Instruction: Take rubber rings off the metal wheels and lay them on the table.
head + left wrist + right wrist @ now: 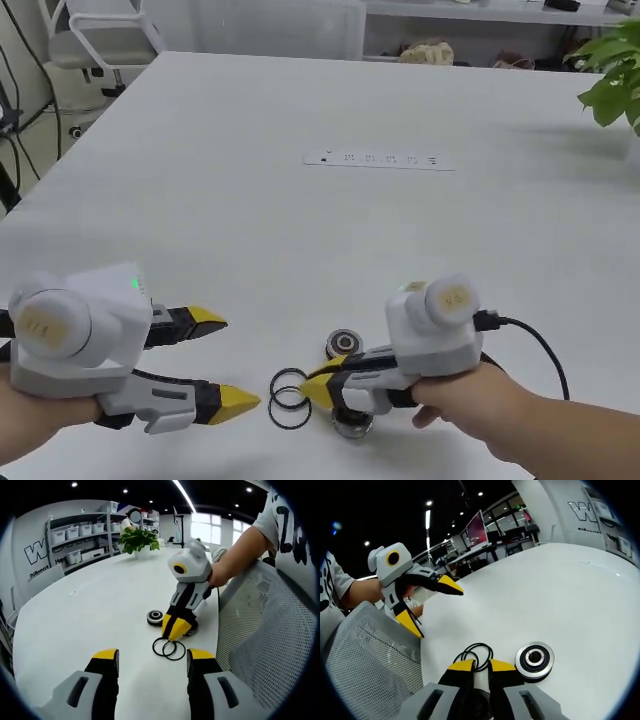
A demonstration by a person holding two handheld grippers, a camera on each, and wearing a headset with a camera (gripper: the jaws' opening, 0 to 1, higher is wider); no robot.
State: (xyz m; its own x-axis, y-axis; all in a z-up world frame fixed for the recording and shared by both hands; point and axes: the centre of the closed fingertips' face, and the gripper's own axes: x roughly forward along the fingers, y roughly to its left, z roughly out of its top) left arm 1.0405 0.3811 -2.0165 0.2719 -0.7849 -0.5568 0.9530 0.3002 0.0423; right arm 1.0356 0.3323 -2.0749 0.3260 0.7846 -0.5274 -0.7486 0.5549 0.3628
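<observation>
Rings (288, 398), two of them, lie overlapping near the tabletop's (300, 220) front edge, so that much looks done. One wheel (344, 343) sits just behind them and a second wheel (352, 426) lies under the right gripper (318, 386), whose jaws are pressed nearly together and empty. The left gripper (224, 360) gapes, holding nothing. Whether either wheel still wears a ring is unclear.
</observation>
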